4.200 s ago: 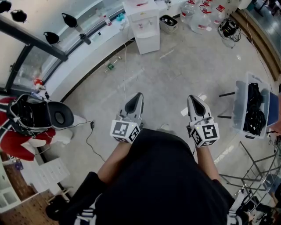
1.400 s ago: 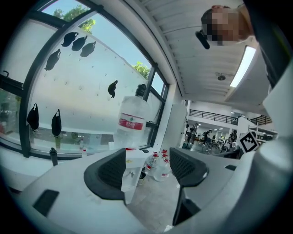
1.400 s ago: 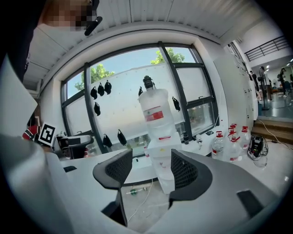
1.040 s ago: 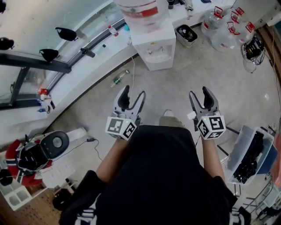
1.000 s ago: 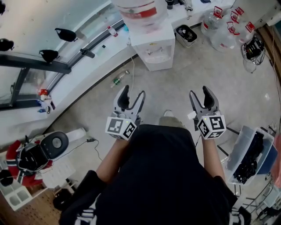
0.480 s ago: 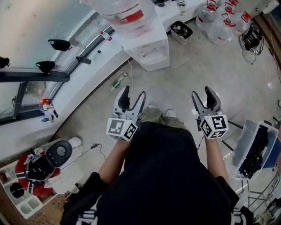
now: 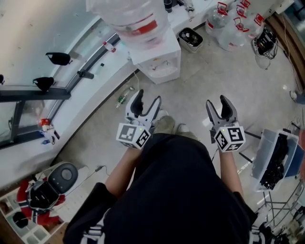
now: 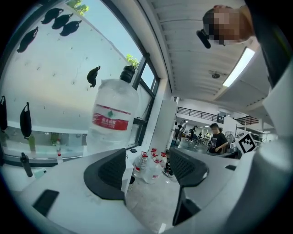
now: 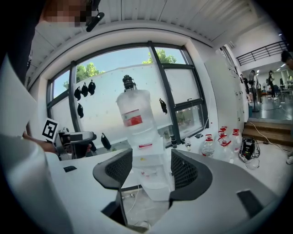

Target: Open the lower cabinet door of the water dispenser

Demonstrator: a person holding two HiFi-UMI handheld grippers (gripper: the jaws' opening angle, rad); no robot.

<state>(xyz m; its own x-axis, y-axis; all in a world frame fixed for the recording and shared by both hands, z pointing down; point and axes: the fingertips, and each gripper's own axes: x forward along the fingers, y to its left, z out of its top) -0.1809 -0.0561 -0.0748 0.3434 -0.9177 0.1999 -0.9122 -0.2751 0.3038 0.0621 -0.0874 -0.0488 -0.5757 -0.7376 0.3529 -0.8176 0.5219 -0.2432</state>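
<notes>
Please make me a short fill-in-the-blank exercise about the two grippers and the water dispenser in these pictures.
1. The jaws of the left gripper and the right gripper are both ___, with nothing held.
2. On top of the white water dispenser stands a large clear water ___.
3. Its label is mostly ___.
Missing words: open; bottle; red.

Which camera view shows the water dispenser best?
The right gripper view: the water dispenser shows front-on, nearly whole. The head view sees it from above; the left gripper view shows mainly its bottle.
</notes>
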